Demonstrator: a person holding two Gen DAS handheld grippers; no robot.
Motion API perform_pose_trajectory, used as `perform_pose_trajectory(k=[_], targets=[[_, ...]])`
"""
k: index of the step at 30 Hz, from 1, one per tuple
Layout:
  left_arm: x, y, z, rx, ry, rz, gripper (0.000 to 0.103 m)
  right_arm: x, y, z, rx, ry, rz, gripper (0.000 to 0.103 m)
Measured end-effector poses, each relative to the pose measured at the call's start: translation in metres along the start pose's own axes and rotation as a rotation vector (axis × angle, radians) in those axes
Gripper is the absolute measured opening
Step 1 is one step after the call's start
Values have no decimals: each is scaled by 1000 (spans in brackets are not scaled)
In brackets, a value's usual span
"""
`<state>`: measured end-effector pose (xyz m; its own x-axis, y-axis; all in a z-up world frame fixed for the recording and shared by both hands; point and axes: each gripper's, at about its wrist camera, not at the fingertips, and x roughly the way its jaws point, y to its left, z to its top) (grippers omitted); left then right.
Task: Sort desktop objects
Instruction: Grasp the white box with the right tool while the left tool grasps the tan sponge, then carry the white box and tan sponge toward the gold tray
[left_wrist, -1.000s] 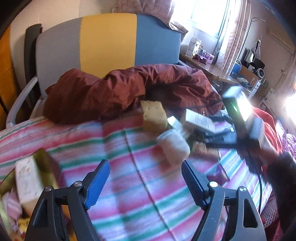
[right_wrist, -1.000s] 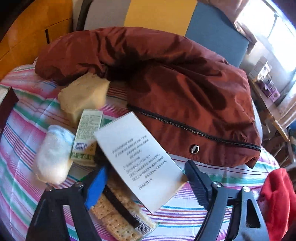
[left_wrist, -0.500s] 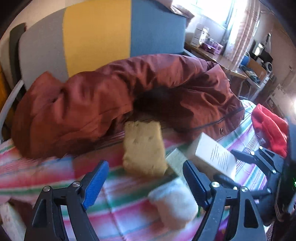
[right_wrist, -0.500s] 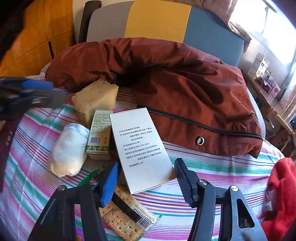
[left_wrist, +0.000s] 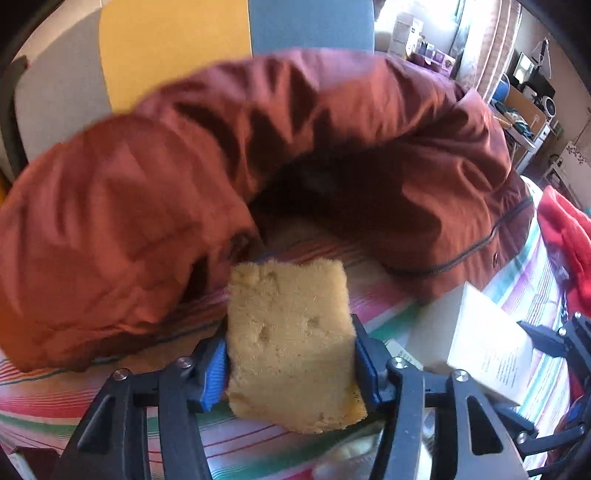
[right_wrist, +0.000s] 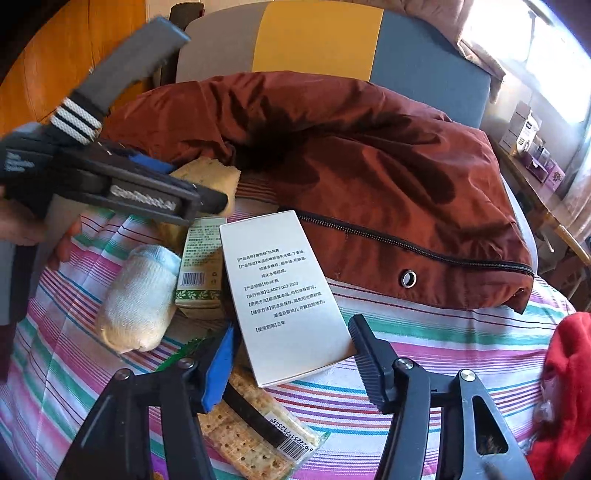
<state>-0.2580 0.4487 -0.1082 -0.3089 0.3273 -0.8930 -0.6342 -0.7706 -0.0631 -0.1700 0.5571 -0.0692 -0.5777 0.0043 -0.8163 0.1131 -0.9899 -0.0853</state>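
My left gripper (left_wrist: 290, 363) is shut on a yellow sponge block (left_wrist: 291, 343), its blue pads pressing both sides; the right wrist view shows it (right_wrist: 207, 195) on the sponge (right_wrist: 207, 173) at the left. My right gripper (right_wrist: 291, 354) is open, its jaws on either side of the near end of a white carton (right_wrist: 280, 291), not touching it. The carton also shows in the left wrist view (left_wrist: 476, 332). Beside it lie a small green box (right_wrist: 201, 266), a rolled white sock (right_wrist: 136, 299) and a cracker packet (right_wrist: 258, 432).
A rust-brown jacket (right_wrist: 351, 166) is heaped behind the objects on the striped cloth (right_wrist: 443, 354). A red garment (right_wrist: 565, 387) lies at the right. A grey, yellow and blue chair back (right_wrist: 321, 40) stands behind. A desk with boxes (right_wrist: 532, 155) is at far right.
My left gripper moved forward to the sponge and shut on it. My right gripper drew back a little and narrowed around the white carton's end.
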Motion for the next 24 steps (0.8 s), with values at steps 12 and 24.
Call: perform_pose_trajectory(k=[12, 24], targets=[[-102, 24, -50, -56, -191, -58, 57, -22, 13, 10, 9, -43, 1, 52], [-184, 32, -108, -85, -298, -16, 57, -69, 57, 12, 7, -79, 17, 50]])
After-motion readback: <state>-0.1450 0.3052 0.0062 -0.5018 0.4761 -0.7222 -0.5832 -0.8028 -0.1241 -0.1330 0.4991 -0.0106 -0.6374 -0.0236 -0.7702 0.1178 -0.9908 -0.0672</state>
